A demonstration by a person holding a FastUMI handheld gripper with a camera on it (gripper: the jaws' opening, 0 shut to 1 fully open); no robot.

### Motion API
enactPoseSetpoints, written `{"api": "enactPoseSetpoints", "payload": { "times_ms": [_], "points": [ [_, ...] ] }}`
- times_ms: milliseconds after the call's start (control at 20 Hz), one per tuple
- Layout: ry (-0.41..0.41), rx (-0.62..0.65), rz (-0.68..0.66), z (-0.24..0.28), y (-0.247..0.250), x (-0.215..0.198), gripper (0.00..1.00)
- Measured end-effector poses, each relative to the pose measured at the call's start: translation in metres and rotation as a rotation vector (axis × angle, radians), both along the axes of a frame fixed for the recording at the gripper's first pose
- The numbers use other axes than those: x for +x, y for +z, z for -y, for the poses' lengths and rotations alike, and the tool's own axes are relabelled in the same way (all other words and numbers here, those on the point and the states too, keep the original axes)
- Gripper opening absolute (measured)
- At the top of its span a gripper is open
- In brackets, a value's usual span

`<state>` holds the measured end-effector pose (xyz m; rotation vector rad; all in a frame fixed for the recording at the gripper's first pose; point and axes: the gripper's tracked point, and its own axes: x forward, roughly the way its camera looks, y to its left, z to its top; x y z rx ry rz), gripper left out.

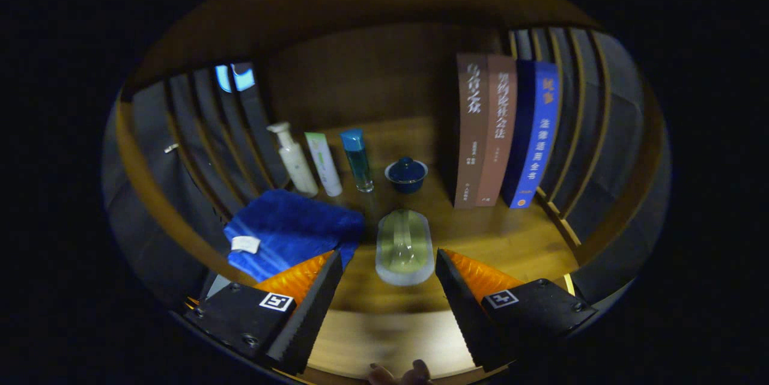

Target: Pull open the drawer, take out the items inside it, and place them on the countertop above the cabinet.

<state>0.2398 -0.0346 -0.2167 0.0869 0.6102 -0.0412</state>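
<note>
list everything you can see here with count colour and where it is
countertop: 1, brown wood, under all the items, ahead of the fingers
soap box: 1, clear with a pale green bar inside, just ahead of the open fingers, between their lines
towel: 1, blue, folded, beside the soap box, partly behind one finger
pump bottle: 1, white, upright, beyond the towel
tube: 1, white and green, upright, next to the pump bottle
bottle: 1, teal with blue cap, upright, next to the tube
lidded cup: 1, dark blue, beyond the soap box
books: 3, two brown and one blue, upright, beside the lidded cup
gripper: 1, fingers open, holding nothing
</note>
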Motion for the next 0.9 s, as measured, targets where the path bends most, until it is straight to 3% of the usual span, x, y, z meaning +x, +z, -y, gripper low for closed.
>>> {"api": "enactPoseSetpoints", "payload": {
  "times_ms": [200,400,650,900],
  "points": [
    [0.030,-0.016,0.212,-0.009,0.046,-0.088,0.99],
    [0.044,-0.032,0.367,-0.016,0.057,-0.167,0.99],
    [0.036,-0.040,0.419,-0.019,0.000,-0.245,0.99],
    [-0.012,-0.026,0.396,-0.007,-0.066,-0.269,0.99]
  ]
}}
